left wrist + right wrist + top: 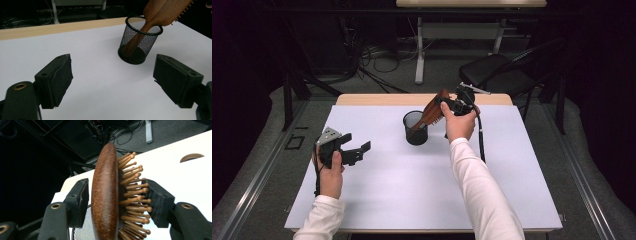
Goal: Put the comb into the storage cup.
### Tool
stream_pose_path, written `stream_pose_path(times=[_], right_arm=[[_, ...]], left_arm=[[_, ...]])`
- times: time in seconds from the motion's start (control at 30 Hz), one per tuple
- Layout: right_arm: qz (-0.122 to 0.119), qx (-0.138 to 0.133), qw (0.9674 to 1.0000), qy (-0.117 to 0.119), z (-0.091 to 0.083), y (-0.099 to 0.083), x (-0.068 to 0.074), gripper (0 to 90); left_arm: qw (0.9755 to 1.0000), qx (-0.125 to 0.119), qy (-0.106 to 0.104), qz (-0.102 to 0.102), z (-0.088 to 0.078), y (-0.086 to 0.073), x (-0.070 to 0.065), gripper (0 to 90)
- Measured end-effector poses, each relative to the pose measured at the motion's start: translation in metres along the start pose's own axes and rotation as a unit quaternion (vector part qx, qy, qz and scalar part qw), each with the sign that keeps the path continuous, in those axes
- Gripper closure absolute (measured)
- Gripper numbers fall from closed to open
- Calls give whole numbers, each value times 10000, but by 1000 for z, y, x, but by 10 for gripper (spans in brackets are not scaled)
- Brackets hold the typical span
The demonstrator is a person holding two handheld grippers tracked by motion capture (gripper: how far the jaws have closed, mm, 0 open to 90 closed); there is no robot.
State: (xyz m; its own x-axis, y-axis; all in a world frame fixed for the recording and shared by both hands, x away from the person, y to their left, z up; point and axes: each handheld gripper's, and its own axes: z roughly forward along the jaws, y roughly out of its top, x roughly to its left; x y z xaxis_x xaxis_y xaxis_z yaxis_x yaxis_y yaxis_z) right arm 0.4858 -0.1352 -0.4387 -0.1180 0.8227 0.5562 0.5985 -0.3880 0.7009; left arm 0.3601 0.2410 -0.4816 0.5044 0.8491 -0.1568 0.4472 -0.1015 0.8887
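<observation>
While my right gripper point(451, 106) hangs over the far middle of the white table point(412, 200), a wooden hairbrush point(430, 114) stands slanted in a black mesh cup point(415, 128), handle down inside the cup and its head leaning up and to the right, out over the rim. In the right gripper view the brush head point(105, 195) sits edge-on between the two black jaws; I see a sliver of gap on the smooth back side, and the bristle tips point(147, 201) just meet or nearly meet the other pad, so I read the jaws as slackened and only part open, with the brush between them but no longer firmly pinched. My left gripper point(354, 150) rests low at the near left of the table, well apart from the cup, its jaws spread wide with nothing between them. From the left gripper view the cup point(140, 40) stands upright on the table with the handle resting against its rim. My worry from here: the head is heavy and overhangs the rim, so pulling the right gripper away could snag the bristles and drag the brush, tipping the light cup over.
</observation>
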Motion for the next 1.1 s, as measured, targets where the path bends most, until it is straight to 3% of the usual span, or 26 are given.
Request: stream_pose_path(times=[0.5, 1.1], right_arm=[[-116, -153, 9998, -91, 1, 0, 0, 308], [-60, -222, 9997, -85, -6, 6, -3, 313]], left_arm=[[10000, -9, 16, -6, 0, 0, 0, 158], [10000, -3, 8, -15, 0, 0, 0, 158]])
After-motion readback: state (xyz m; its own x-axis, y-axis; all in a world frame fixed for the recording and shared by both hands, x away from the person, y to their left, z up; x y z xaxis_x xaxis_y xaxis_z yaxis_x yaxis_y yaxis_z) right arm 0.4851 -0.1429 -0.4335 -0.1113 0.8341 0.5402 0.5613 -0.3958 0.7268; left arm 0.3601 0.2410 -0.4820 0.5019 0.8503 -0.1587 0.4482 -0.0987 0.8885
